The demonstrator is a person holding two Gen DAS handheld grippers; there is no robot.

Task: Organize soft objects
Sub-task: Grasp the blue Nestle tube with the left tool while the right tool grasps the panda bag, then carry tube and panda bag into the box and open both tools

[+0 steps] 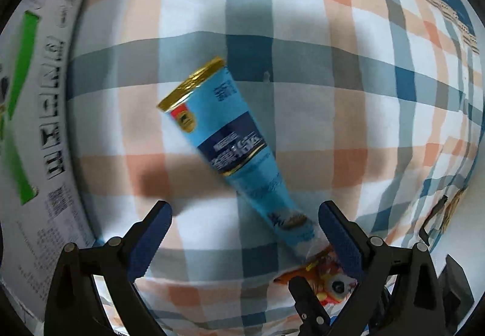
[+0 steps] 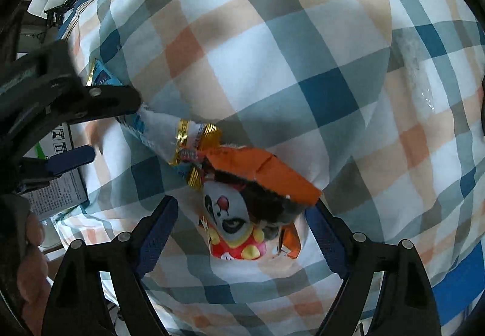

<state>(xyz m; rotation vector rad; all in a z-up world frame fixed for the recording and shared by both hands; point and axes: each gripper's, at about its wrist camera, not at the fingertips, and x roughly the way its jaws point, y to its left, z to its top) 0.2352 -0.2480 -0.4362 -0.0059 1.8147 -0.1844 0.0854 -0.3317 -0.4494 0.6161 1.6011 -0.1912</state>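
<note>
A light blue tube-shaped packet with a gold end [image 1: 230, 136] lies slanted on the plaid bedsheet [image 1: 303, 33]. My left gripper [image 1: 245, 214] is open above its lower end, the right finger beside the packet. The packet's narrow end [image 2: 163, 130] touches an orange snack bag with a cartoon face [image 2: 248, 202]. My right gripper [image 2: 242, 211] is open, jaws on either side of the orange bag, not closed on it. The orange bag's edge also shows in the left wrist view [image 1: 321, 278]. The left gripper's fingers [image 2: 115, 99] show in the right wrist view.
A white cardboard box with green stripes and print [image 1: 39, 130] stands at the left edge of the bed. A clear plastic strip [image 2: 415, 69] lies on the sheet at the right. Dark equipment [image 2: 60, 8] sits beyond the bed's far edge.
</note>
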